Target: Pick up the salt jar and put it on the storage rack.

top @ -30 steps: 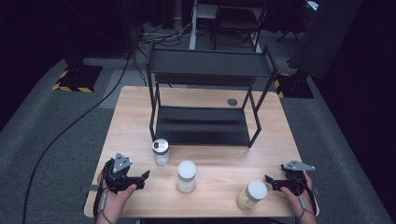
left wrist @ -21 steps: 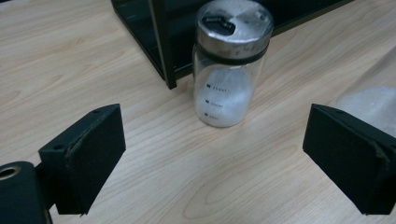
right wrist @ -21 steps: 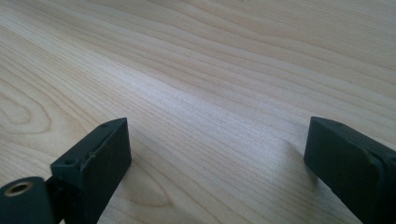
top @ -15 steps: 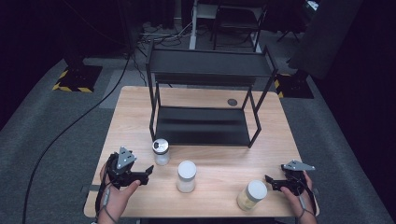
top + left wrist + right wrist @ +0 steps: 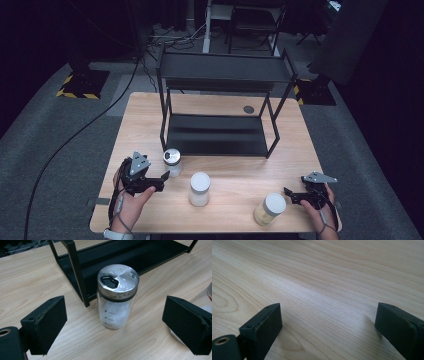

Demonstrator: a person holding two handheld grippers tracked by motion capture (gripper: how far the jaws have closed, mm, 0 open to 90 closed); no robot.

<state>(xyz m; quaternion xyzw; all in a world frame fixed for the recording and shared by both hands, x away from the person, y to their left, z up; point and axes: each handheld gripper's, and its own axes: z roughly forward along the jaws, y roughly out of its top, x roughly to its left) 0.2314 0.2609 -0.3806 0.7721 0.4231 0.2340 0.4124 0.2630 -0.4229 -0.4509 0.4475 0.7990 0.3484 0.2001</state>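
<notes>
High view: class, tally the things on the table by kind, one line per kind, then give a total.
Jar with metal shaker lid: 1
Jars with white lids: 2, one in the middle and one with yellowish contents
Black two-tier shelf rack: 1
Hand-held grippers: 2, left and right
Total: 6

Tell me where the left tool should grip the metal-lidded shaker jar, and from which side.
Grip the shaker jar around its clear glass body, below the metal lid. It stands upright, so probably come in level from the person's side, where the left tool already faces it, open.
</notes>
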